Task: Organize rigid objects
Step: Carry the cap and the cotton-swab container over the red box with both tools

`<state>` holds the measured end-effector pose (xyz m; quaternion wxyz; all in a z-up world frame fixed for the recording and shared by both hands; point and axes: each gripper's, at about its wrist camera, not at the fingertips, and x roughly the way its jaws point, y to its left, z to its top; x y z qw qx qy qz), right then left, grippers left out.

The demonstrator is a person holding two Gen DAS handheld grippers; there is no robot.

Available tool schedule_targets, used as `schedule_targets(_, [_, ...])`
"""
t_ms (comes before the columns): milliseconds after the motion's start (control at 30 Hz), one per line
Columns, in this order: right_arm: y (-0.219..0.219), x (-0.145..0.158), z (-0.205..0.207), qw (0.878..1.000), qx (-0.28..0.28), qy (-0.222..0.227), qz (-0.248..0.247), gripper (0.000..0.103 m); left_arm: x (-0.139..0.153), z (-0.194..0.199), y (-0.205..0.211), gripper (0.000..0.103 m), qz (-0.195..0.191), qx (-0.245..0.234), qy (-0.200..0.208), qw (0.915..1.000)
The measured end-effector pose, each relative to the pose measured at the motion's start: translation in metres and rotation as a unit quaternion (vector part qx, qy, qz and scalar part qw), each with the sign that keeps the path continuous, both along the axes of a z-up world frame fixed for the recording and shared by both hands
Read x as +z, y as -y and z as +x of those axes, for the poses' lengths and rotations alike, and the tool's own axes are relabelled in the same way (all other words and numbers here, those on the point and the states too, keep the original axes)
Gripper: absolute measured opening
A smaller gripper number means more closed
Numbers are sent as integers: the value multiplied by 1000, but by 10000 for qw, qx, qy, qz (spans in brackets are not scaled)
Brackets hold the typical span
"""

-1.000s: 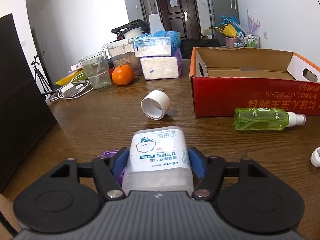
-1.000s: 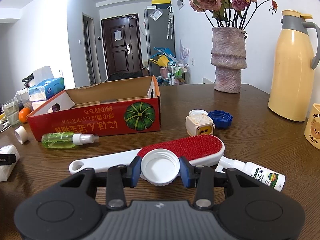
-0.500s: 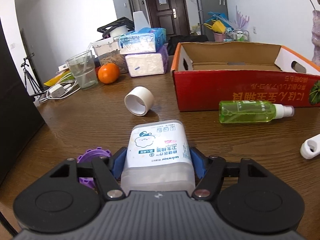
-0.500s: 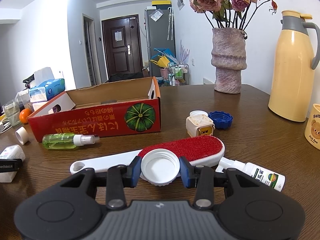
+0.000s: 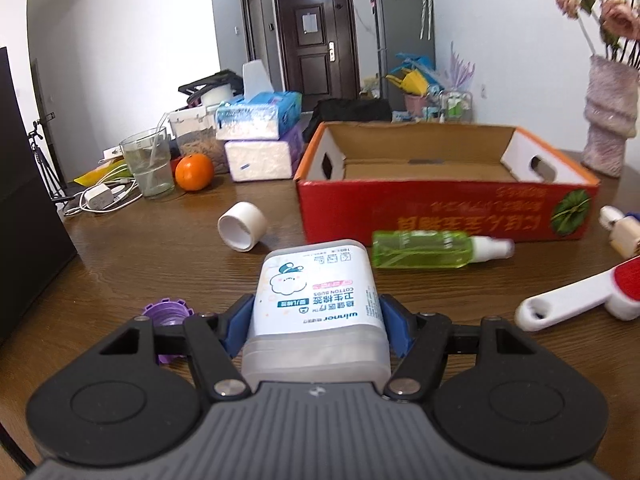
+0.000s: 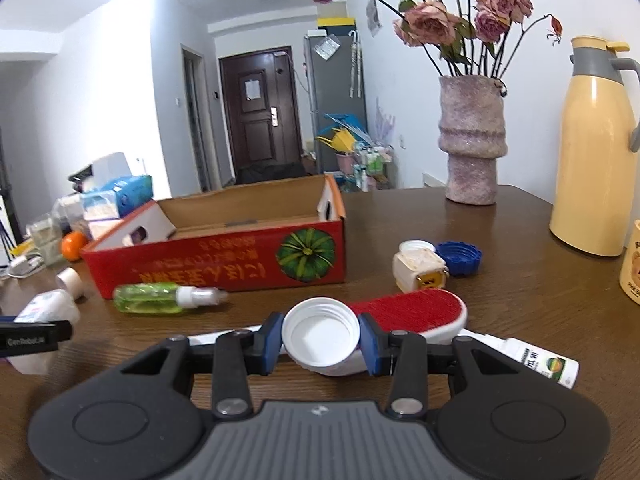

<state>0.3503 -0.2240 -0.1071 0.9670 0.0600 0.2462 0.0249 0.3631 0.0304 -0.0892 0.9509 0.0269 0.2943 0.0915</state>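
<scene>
The cardboard box [image 5: 448, 204] sat open-topped on the wooden table [image 5: 120, 264], directly ahead of both tools, and it appeared empty in both views. Its long axis ran left to right across your left tool's line of sight, so the long red wall faced you broadside. From the right tool, the same box [image 6: 224, 256] lay ahead and to the left, with its near corner turned toward you.

Your left gripper [image 5: 316, 320] was clamped on the cotton bud box [image 5: 318, 296], the blue pads pressing its two long sides. The container's long axis pointed forward along the fingers, toward the red wall. The left tool looked to be the nearer of the two to the box.

Your right gripper [image 6: 320, 340] was clamped on the white lid [image 6: 320, 334], its hollow side facing the camera. It was held above the lint brush [image 6: 416, 312].

The green spray bottle [image 5: 432, 249] lay on its side just in front of the red wall, parallel to it. Judged from these views, either load had to clear both that bottle and the wall's top edge before release. The white ring [image 5: 242, 226] lay left of the box, apart from it.
</scene>
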Motion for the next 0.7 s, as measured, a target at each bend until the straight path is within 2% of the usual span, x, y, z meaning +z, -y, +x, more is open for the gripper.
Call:
schedule_targets(367, [-25,34,-4,9985,384,355,169,40,35,-6,14,68,-142,-107,250,9995])
schedule_targets(700, [-38,58,13,9968,486,583,249,40,64,12,17,68,-311,-114,540,9980])
